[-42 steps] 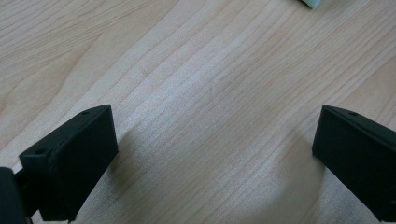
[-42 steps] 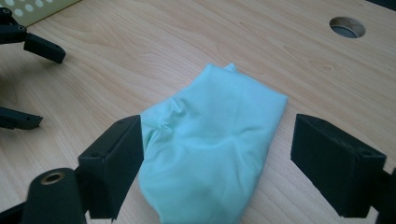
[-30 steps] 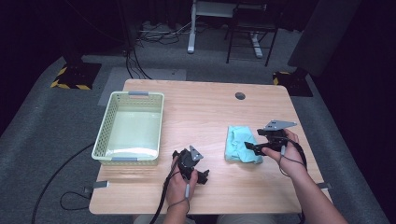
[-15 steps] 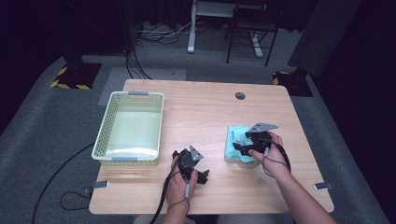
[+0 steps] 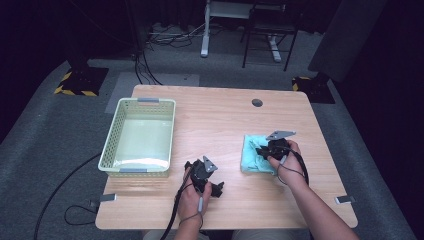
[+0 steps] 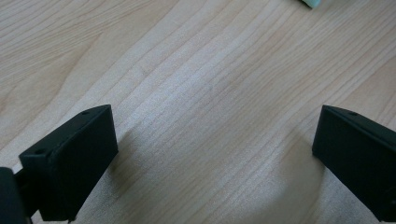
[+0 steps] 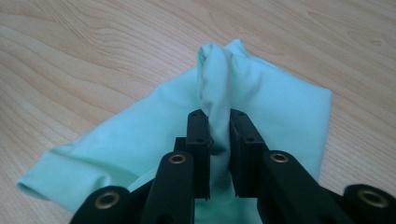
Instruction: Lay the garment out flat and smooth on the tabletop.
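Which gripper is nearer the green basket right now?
Left. The left gripper sits on the table just off the green basket's near right corner. The right gripper is farther right, pinching a fold of the turquoise cloth.

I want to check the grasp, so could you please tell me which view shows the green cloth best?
The right gripper view: the green cloth shows close, pinched into a ridge. The high view shows it small; the left gripper view catches a corner.

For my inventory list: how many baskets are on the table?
1: the basket stands on the table's left side, apart from the cloth.
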{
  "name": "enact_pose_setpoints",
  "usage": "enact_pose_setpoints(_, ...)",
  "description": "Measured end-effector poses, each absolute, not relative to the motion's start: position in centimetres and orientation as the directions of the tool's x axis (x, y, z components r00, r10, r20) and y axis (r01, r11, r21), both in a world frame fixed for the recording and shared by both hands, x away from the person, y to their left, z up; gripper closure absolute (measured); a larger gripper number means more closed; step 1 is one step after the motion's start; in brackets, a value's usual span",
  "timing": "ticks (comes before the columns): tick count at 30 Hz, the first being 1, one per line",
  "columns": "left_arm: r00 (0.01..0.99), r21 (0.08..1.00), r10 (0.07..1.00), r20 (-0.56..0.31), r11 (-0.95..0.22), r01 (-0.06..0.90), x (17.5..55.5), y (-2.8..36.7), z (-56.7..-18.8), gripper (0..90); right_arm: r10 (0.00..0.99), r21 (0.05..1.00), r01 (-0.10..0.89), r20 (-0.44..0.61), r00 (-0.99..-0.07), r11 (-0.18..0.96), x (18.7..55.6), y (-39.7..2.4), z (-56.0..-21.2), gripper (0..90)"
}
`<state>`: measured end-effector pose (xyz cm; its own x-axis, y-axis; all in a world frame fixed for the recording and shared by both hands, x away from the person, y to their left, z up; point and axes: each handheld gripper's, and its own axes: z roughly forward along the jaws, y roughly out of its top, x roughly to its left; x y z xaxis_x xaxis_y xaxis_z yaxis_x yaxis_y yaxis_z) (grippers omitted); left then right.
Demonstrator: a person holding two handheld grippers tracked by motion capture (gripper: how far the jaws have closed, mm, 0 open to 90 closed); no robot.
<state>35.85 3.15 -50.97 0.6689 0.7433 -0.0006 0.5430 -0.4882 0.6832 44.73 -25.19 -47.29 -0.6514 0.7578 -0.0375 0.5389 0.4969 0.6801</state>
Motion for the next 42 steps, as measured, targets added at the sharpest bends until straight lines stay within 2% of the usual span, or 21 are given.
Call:
enact_pose_setpoints(13, 0.669, 0.683, 0.743, -0.001, -0.488, 0.543, 35.9, 3.2, -51.0, 0.0, 0.783, 0.735, 0.525, -0.013, -0.622, 0.429, 44.1, -29.4, -43.7, 80.2)
enact_pose_setpoints(24, 0.669, 0.683, 0.743, -0.001, -0.488, 0.543, 35.9, 3.2, -51.0, 0.0, 0.824, 0.745, 0.556, 0.013, -0.566, 0.37, 44.4, -33.5, -43.7, 76.0)
enact_pose_setpoints(25, 0.668, 0.683, 0.744, -0.001, -0.487, 0.543, 35.9, 3.1, -51.0, 0.0, 0.857, 0.747, 0.573, 0.007, -0.515, 0.338, 44.6, -34.8, -44.0, 61.7)
enact_pose_setpoints(27, 0.668, 0.683, 0.744, -0.001, -0.487, 0.544, 35.9, 3.1, -51.0, 0.0, 0.903, 0.764, 0.585, 0.01, -0.43, 0.27, 44.7, -36.0, -44.2, 41.3)
enact_pose_setpoints(29, 0.669, 0.683, 0.744, -0.001, -0.488, 0.544, 35.9, 3.1, -51.0, 0.0, 0.929, 0.777, 0.584, -0.004, -0.371, 0.236, 44.4, -36.9, -43.9, 32.0)
enact_pose_setpoints(34, 0.668, 0.683, 0.744, -0.001, -0.487, 0.544, 35.9, 3.1, -51.0, 0.0, 0.922, 0.791, 0.561, -0.012, -0.387, 0.246, 43.6, -36.5, -43.4, 31.1)
enact_pose_setpoints(42, 0.669, 0.684, 0.743, -0.002, -0.488, 0.543, 35.9, 3.1, -51.0, 0.0, 0.845, 0.749, 0.568, 0.019, -0.534, 0.341, 42.7, -31.6, -45.2, 32.4)
